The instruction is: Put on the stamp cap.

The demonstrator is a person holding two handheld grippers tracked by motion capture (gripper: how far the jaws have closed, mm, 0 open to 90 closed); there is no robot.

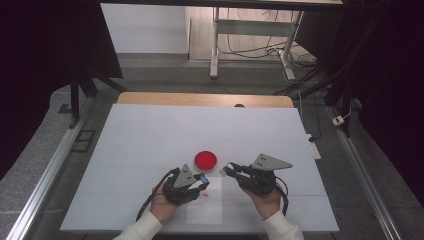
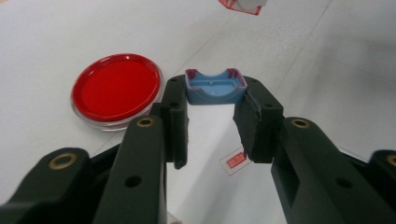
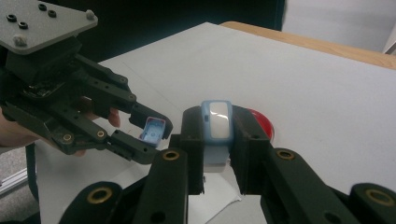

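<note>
A small blue cap [image 2: 215,87] is pinched in the left tongs [image 2: 212,105], and a blue-and-white case [image 3: 216,122] in the right tongs [image 3: 217,140], both above the desk [image 1: 150,140] beside the red dish [image 1: 206,160]. Both parts are picked up and kept apart; joining them is judged left.

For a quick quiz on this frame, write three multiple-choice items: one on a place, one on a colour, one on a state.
1. Where does the round dish lie?
A. Just beyond the two grippers
B. At the table's far edge
C. On the floor

2. What colour is the dish's filling?
A. Green
B. Red
C. Yellow

3. What is the left gripper doing?
A. Hanging open, holding nothing
B. Gripping the dish
C. Clamping a small blue cap

A: the high view shows it just ahead of both.
B: bright red.
C: the left gripper view shows the cap pinched at the jaw tips.
</note>
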